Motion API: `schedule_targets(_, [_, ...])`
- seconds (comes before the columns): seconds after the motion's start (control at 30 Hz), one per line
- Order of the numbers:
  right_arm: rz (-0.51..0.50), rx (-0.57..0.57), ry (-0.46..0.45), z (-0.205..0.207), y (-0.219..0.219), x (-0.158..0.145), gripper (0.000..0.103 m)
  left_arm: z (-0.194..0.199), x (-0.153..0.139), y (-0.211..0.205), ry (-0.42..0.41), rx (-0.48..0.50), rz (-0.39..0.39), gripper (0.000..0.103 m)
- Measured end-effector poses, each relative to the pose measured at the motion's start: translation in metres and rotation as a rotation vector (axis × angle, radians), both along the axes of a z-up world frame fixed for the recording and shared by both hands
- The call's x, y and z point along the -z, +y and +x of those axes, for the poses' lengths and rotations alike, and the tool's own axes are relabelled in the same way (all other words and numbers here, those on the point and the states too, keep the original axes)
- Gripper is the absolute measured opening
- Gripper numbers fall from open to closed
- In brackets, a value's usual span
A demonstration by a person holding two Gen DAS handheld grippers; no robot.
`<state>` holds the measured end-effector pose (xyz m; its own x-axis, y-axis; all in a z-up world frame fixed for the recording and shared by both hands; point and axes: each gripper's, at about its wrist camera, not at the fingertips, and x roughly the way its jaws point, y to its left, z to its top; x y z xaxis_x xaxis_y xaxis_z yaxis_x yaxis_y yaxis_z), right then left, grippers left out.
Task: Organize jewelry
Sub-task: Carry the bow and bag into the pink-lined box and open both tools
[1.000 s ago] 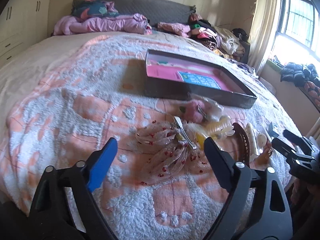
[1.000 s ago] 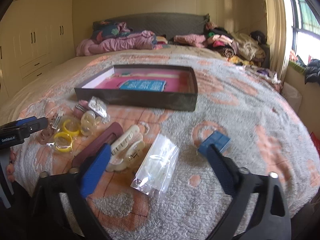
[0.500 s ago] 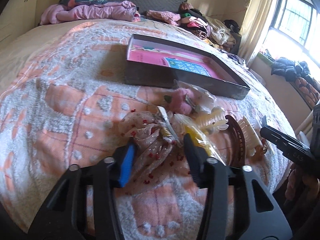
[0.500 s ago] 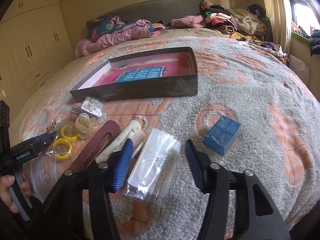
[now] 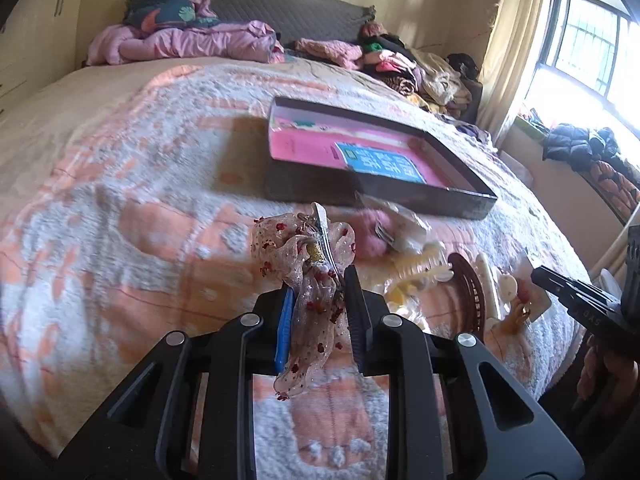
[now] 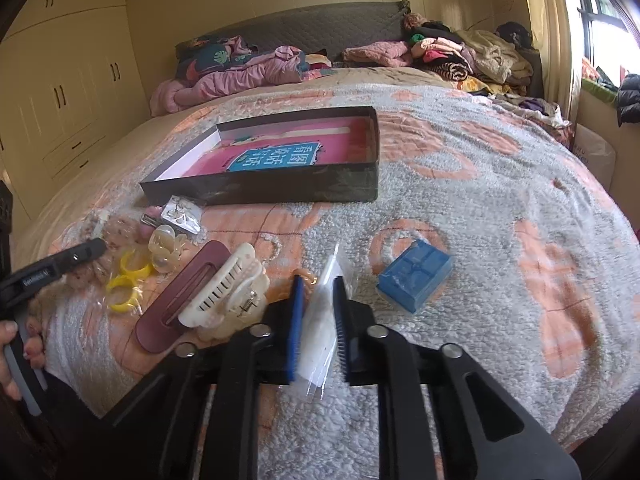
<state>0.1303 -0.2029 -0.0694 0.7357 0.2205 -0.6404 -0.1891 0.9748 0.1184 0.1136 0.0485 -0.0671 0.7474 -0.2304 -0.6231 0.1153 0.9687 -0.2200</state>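
Both claws newly clamped: bow (image 5: 308, 276), bag (image 6: 320, 320).

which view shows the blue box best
The right wrist view: the blue box lies whole and unobstructed on the blanket, right of the right gripper. The left wrist view does not show it at all.

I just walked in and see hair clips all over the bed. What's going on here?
A person is sorting accessories with two handheld grippers. The left gripper has shut on a sheer bow hair clip with red beads; the right gripper's jaws are closing on a small clear plastic bag. The shallow dark box with pink lining holds none yet.
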Motion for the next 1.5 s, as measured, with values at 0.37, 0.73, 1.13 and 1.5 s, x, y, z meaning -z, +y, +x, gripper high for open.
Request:
schedule_targets(0.37, [-0.028,-0.025,-0.074,-0.008,-0.002,-0.021,0.005,0.0,-0.022,0.013,-0.05,-0.018,0.009,0.016])
schedule_targets(0.73, [0.011,-0.062,-0.134,0.023,0.008,-0.055,0.005,0.026,-0.044,0.016,-0.106,-0.011,0.005,0.016])
schedule_targets(1.13, [0.03,-0.083,-0.168,0.092,0.03,-0.072,0.005,0.089,-0.048,0.007,-0.113,-0.008,0.034,0.016])
schedule_targets(1.5, [0.007,-0.096,-0.167,0.139,0.043,-0.069,0.005,0.139,-0.033,-0.004,-0.094,-0.006,0.047,0.016])
